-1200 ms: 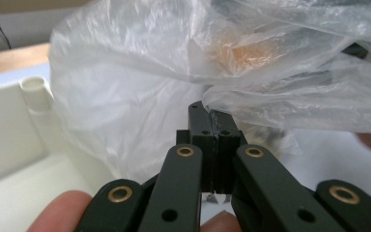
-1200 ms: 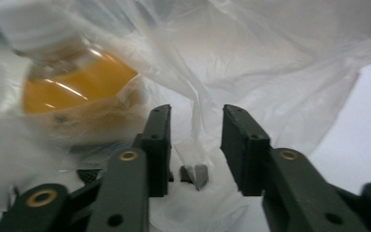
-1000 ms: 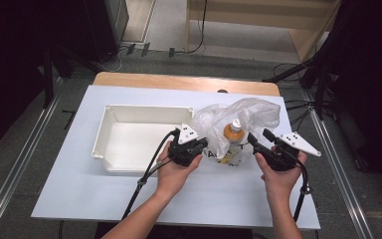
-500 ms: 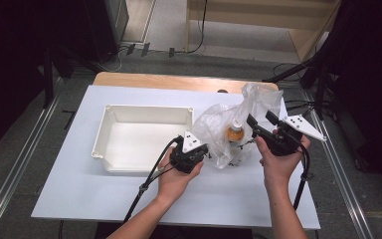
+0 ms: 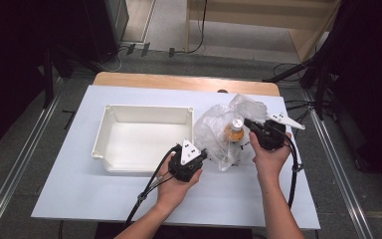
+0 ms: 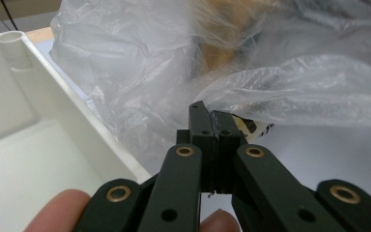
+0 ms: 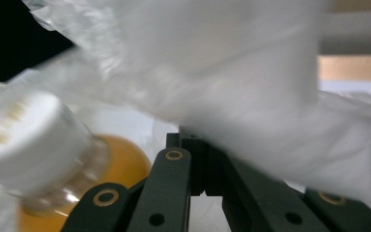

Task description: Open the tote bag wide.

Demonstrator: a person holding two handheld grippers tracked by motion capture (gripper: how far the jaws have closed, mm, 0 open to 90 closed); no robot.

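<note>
Plastic bag (image 5: 218, 130) is pinched in both your claws: left claw (image 6: 211, 126) grips its near edge, right claw (image 5: 254, 127) its far side, bottle (image 5: 235, 130) between them. Pull apart evenly, beside the tray (image 5: 144, 112).

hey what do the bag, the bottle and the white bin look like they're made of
Bag: thin clear plastic film, crinkled and glossy. Bottle: clear body showing orange liquid, glass or plastic unclear, with a matte white cap, likely plastic. Bin: smooth white moulded plastic, judging by its rounded rim.
</note>
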